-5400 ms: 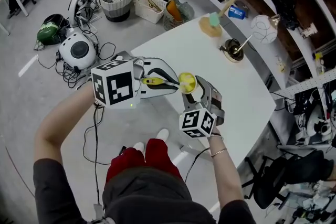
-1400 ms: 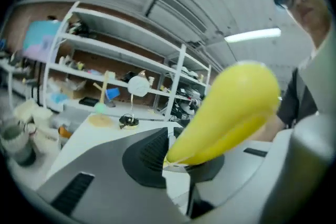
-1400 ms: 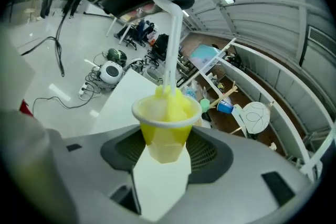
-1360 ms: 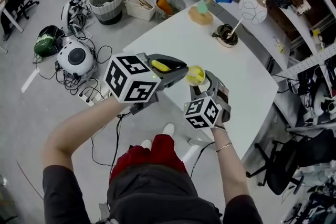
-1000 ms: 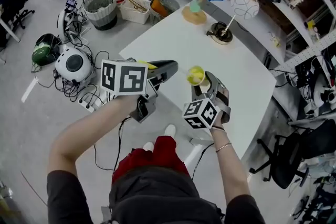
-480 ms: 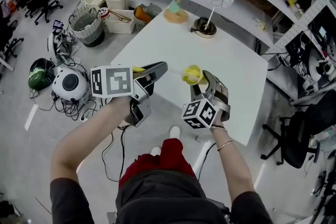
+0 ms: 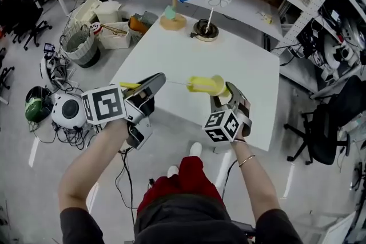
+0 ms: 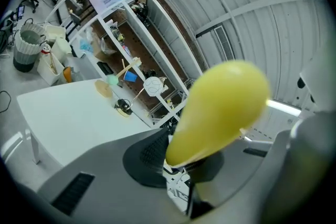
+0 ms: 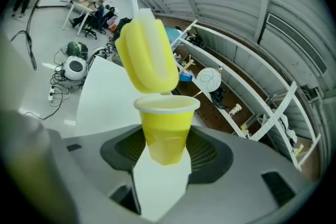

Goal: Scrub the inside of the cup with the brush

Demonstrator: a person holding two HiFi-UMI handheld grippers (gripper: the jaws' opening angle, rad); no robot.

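Right gripper view: brush head (image 9: pixel 147 55) at cup (image 9: pixel 165 131) rim, table (image 9: pixel 105 98) beyond

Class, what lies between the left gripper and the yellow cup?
The brush: in the head view its thin stem runs from the left gripper to the yellow sponge head at the mouth of the cup.

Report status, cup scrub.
Left gripper shut on yellow sponge-headed brush. Right gripper shut on yellow plastic cup. Brush above rim, not inside. No obstruction.
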